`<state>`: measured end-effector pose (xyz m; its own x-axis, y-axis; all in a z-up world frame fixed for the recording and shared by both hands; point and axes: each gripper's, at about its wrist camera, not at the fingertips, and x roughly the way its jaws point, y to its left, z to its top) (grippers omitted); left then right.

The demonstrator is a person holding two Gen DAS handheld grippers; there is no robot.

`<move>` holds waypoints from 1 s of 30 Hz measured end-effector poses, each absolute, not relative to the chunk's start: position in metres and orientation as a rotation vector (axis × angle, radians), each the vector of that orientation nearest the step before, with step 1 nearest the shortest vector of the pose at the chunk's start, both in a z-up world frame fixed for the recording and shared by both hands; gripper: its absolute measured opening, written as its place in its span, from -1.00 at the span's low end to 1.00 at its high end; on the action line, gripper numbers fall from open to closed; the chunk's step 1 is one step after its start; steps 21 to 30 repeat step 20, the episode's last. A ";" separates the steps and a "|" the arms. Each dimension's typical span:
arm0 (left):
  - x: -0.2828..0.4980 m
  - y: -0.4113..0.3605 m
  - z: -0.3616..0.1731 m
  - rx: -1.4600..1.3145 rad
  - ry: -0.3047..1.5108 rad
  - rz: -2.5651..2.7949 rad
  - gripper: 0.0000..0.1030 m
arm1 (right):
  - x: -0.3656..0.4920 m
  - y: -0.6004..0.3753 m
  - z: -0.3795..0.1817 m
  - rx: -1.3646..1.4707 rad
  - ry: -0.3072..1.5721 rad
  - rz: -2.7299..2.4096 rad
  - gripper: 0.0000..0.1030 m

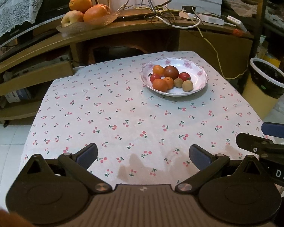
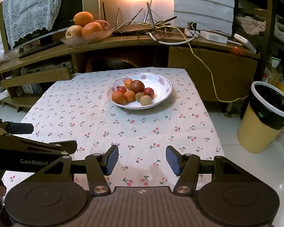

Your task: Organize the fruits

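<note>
1. Left wrist view: the fruits [image 1: 170, 78] lie heaped in a white flowered plate [image 1: 201, 86] on the far right part of the cherry-print counter [image 1: 108, 117]. They sit ahead and to the right of the left gripper [image 1: 143, 156], well apart from it. Its fingers [image 1: 88, 154] stand wide open over bare cloth, holding and touching nothing. The right gripper's tip pokes in at the near right edge.

2. Right wrist view: the same plate [image 2: 161, 92] lies almost straight ahead of the right gripper [image 2: 142, 159], slightly left, so I judge this hand better lined up with it. Its fingers [image 2: 111, 159] are moderately spread and empty.

3. With all the small fruits in the plate, the scene fits either a pile awaiting sorting or one already gathered. A second dish of oranges and apples [image 2: 88, 29] sits on the shelf behind.
</note>
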<state>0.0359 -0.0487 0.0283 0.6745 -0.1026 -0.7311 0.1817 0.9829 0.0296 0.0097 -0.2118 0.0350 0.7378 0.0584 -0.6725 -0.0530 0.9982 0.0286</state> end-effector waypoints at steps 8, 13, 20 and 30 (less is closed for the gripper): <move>0.030 -0.051 0.028 0.114 0.812 -0.164 1.00 | 0.007 -0.212 0.032 0.003 0.751 0.057 0.12; 0.027 -0.052 0.028 0.119 0.808 -0.162 1.00 | 0.005 -0.213 0.032 0.005 0.751 0.056 0.12; 0.026 -0.054 0.027 0.131 0.808 -0.156 1.00 | 0.004 -0.214 0.031 0.008 0.753 0.057 0.12; 0.026 -0.054 0.027 0.131 0.808 -0.156 1.00 | 0.004 -0.214 0.031 0.008 0.753 0.057 0.12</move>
